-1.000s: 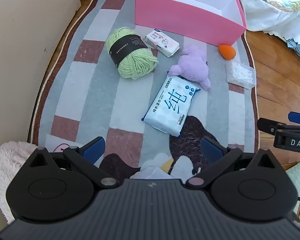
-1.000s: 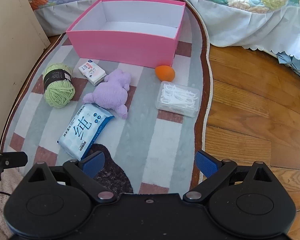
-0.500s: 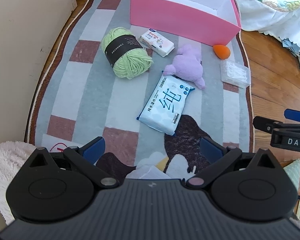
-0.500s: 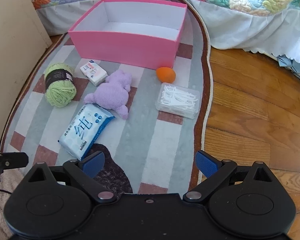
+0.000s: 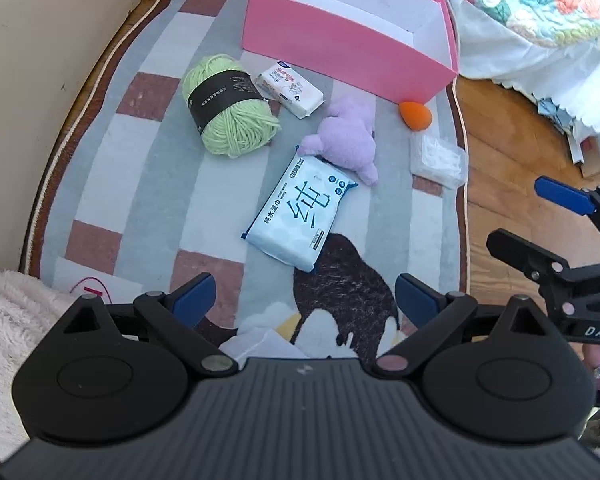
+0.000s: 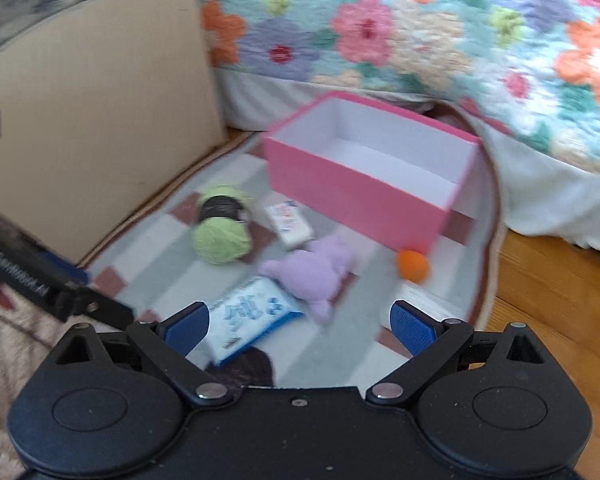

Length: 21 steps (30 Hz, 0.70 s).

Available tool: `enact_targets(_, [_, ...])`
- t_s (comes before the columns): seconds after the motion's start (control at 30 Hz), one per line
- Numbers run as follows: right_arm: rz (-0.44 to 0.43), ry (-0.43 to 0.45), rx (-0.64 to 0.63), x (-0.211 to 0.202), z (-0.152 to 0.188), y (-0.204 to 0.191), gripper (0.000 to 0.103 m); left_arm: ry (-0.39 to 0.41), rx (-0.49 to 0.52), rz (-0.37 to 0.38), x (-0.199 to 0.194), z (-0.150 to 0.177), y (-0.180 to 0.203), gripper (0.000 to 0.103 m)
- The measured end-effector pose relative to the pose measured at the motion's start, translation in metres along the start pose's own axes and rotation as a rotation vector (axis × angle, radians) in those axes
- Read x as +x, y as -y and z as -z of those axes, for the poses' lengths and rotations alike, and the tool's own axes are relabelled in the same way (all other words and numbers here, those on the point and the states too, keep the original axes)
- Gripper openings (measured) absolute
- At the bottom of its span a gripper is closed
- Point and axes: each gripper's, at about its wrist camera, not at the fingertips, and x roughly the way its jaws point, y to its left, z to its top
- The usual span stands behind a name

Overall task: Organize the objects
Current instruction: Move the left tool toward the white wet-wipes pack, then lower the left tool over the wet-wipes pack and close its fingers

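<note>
An empty pink box (image 5: 340,46) (image 6: 364,196) stands at the rug's far end. In front of it lie a green yarn ball (image 5: 228,106) (image 6: 222,232), a small tissue pack (image 5: 290,88) (image 6: 290,222), a purple plush toy (image 5: 346,138) (image 6: 312,270), a blue wet-wipes pack (image 5: 302,210) (image 6: 248,320), an orange sponge egg (image 5: 415,115) (image 6: 412,265) and a clear plastic box of picks (image 5: 438,160) (image 6: 428,304). My left gripper (image 5: 304,302) hovers over the rug's near end, jaws closing slightly with nothing between them. My right gripper (image 6: 300,326) is open and empty, tilted up toward the box.
A striped rug (image 5: 148,168) covers a wooden floor (image 5: 512,168). A cardboard panel (image 6: 100,120) stands at the left, a bed with a floral quilt (image 6: 420,32) behind the box. A fluffy white mat (image 5: 8,320) lies near left.
The right wrist view has swung upward and rolled, now blurred, showing the bed and cardboard panel. In the left view the right gripper has risen into view at the right edge.
</note>
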Motion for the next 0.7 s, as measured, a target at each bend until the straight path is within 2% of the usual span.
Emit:
enact_targets(0.13, [-0.061, 0.039, -0.001, 0.006, -0.008, 0.007, 0.099, -0.010, -0.046, 0.029, 0.015, -0.006, -0.005, 0.093])
enact_targets(0.23, [-0.107, 0.038, -0.100, 0.017, -0.011, 0.002, 0.098, -0.021, -0.063, 0.021, 0.033, -0.013, -0.006, 0.084])
enact_targets(0.3, [-0.107, 0.031, -0.177, 0.027, -0.009, -0.004, 0.098, -0.028, -0.071, 0.012, 0.045, -0.016, -0.006, 0.080])
enact_targets(0.47, [-0.182, -0.017, -0.252, 0.056, -0.006, -0.011, 0.086, -0.018, -0.078, 0.004, 0.068, -0.019, -0.004, 0.073])
enact_targets(0.7, [-0.241, -0.025, -0.342, 0.086, 0.004, -0.021, 0.078, 0.075, -0.101, 0.006, 0.076, -0.022, -0.008, 0.071])
